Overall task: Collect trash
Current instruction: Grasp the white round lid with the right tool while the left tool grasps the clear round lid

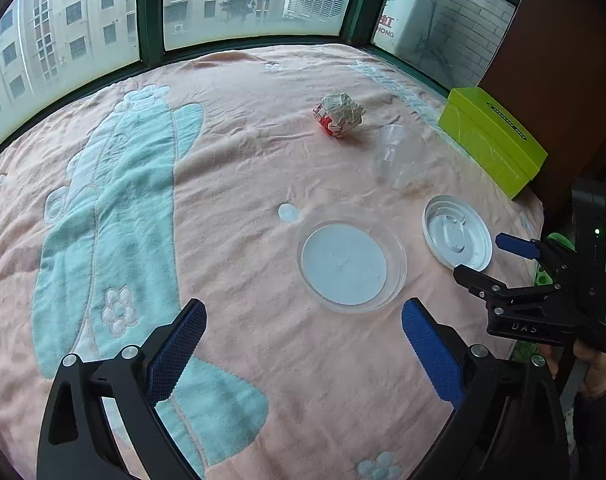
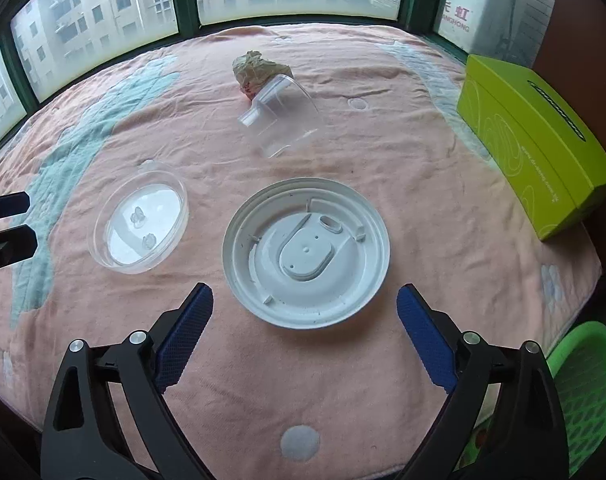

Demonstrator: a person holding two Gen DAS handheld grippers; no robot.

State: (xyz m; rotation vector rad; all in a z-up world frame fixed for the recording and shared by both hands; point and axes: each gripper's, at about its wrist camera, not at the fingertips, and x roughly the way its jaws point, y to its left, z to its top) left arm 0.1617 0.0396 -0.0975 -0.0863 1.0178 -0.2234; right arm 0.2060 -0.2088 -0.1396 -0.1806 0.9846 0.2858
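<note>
Now you are holding the right gripper (image 2: 305, 320) wide open with nothing in it, just above the round white plastic lid (image 2: 306, 252) lying on the pink blanket (image 2: 443, 168). Your left gripper (image 1: 303, 342) is also standing wide open and empty, near the shallow clear plastic dish (image 1: 353, 259).

Wide-spread right gripper (image 2: 305, 312) over white lid (image 2: 306, 252), clear dish (image 2: 139, 226) left

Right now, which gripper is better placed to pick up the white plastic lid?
Right. The right gripper is open with the white plastic lid just ahead between its fingers. The left gripper faces the clear plastic dish instead, the lid off to its side.
</note>
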